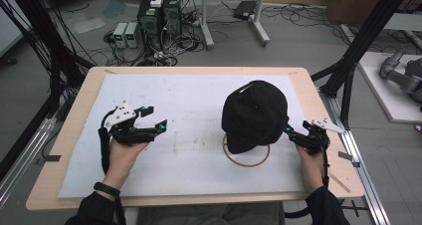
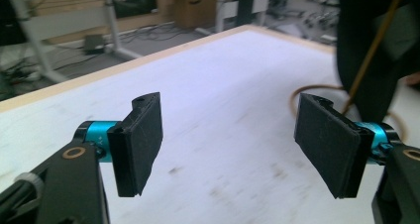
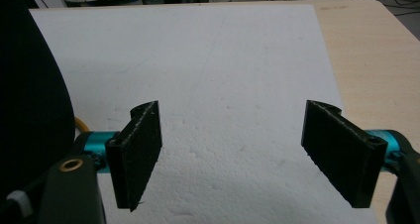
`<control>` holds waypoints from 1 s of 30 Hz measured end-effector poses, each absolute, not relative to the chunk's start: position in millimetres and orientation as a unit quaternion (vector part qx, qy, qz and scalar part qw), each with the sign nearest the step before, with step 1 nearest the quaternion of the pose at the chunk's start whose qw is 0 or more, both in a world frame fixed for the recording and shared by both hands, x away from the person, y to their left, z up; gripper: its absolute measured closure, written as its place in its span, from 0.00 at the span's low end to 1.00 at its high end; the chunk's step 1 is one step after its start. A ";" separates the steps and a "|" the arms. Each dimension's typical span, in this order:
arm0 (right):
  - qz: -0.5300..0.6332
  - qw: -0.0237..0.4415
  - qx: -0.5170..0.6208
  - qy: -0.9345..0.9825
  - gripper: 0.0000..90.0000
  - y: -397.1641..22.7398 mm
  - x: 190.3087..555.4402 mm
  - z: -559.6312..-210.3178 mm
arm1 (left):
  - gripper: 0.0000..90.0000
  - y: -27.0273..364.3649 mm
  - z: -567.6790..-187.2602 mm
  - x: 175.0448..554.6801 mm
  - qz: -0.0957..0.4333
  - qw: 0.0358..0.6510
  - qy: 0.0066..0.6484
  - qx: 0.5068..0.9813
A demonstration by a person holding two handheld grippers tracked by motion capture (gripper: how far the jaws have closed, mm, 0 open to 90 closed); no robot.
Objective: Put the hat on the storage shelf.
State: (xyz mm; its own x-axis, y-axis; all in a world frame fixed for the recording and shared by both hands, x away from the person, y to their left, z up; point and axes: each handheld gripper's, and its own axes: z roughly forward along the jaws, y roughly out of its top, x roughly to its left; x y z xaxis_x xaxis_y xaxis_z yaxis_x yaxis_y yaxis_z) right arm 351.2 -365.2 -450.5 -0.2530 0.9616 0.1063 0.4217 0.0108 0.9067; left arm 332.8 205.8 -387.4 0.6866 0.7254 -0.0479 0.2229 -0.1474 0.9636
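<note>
A black cap (image 1: 255, 114) sits on a thin gold stand whose ring base (image 1: 246, 161) lies on the white foam sheet (image 1: 189, 95), right of centre. My left gripper (image 1: 157, 116) is held over the sheet's left part, open, well apart from the cap. In the left gripper view its pads (image 2: 141, 142) have nothing between them, and the cap (image 2: 361, 30) and ring (image 2: 297, 92) lie ahead at the right. My right gripper (image 1: 292, 133) hovers just right of the cap, open. In the right gripper view its gap (image 3: 233, 154) is bare and the cap (image 3: 25, 95) is at the left edge.
The foam sheet covers most of a wooden table (image 1: 74, 130). Black frame posts (image 1: 368, 31) stand at the right and left. On the floor behind are computer boxes (image 1: 159, 16) with tangled cables. A grey robot arm (image 1: 400, 70) rests on a white platform at far right.
</note>
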 end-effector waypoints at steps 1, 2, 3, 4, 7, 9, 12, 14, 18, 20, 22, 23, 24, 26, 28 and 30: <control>0.457 0.296 0.535 0.646 0.26 -365.0 351.2 -450.4 | 0.30 209.1 -390.1 333.5 0.226 0.562 0.333 0.723; 0.457 0.292 0.538 0.645 0.25 -364.3 350.8 -450.4 | 0.30 211.5 -392.6 333.8 0.235 0.555 0.335 0.724; 0.456 0.291 0.538 0.646 0.25 -364.2 350.5 -450.2 | 0.30 213.6 -395.3 334.3 0.246 0.545 0.336 0.728; 0.456 0.292 0.537 0.647 0.25 -364.2 350.5 -450.2 | 0.29 216.1 -398.5 334.9 0.247 0.542 0.340 0.728; 0.455 0.295 0.532 0.650 0.25 -363.9 351.0 -450.4 | 0.28 222.8 -406.8 336.0 0.242 0.538 0.355 0.725; 0.454 0.295 0.531 0.652 0.25 -363.3 351.2 -450.6 | 0.27 226.8 -412.1 335.7 0.245 0.532 0.361 0.726; 0.452 0.296 0.529 0.654 0.25 -362.6 351.3 -450.7 | 0.24 233.2 -420.7 335.5 0.241 0.532 0.374 0.720; 0.450 0.294 0.531 0.655 0.25 -361.8 351.7 -450.7 | 0.24 236.6 -427.1 335.0 0.240 0.528 0.382 0.719; 0.446 0.293 0.528 0.660 0.25 -361.4 352.4 -450.7 | 0.24 239.9 -434.3 335.6 0.232 0.530 0.392 0.716; 0.445 0.295 0.525 0.663 0.25 -361.3 352.5 -450.7 | 0.24 240.2 -435.6 336.9 0.231 0.528 0.394 0.716; 0.444 0.292 0.526 0.664 0.25 -360.4 352.2 -450.6 | 0.24 239.7 -436.4 337.8 0.231 0.527 0.393 0.718; 0.445 0.293 0.524 0.665 0.25 -360.3 352.5 -450.8 | 0.24 238.9 -436.7 337.9 0.231 0.526 0.393 0.718; 0.445 0.292 0.523 0.666 0.25 -360.3 352.8 -451.0 | 0.24 238.3 -436.8 338.1 0.231 0.524 0.391 0.721; 0.444 0.293 0.520 0.669 0.25 -360.2 353.2 -451.0 | 0.24 236.9 -437.9 337.9 0.229 0.524 0.389 0.722; 0.442 0.291 0.519 0.671 0.25 -359.7 353.3 -451.0 | 0.24 236.1 -439.8 337.8 0.229 0.523 0.388 0.724; 0.440 0.290 0.519 0.672 0.25 -359.0 353.2 -450.9 | 0.24 235.9 -441.5 338.2 0.227 0.521 0.390 0.724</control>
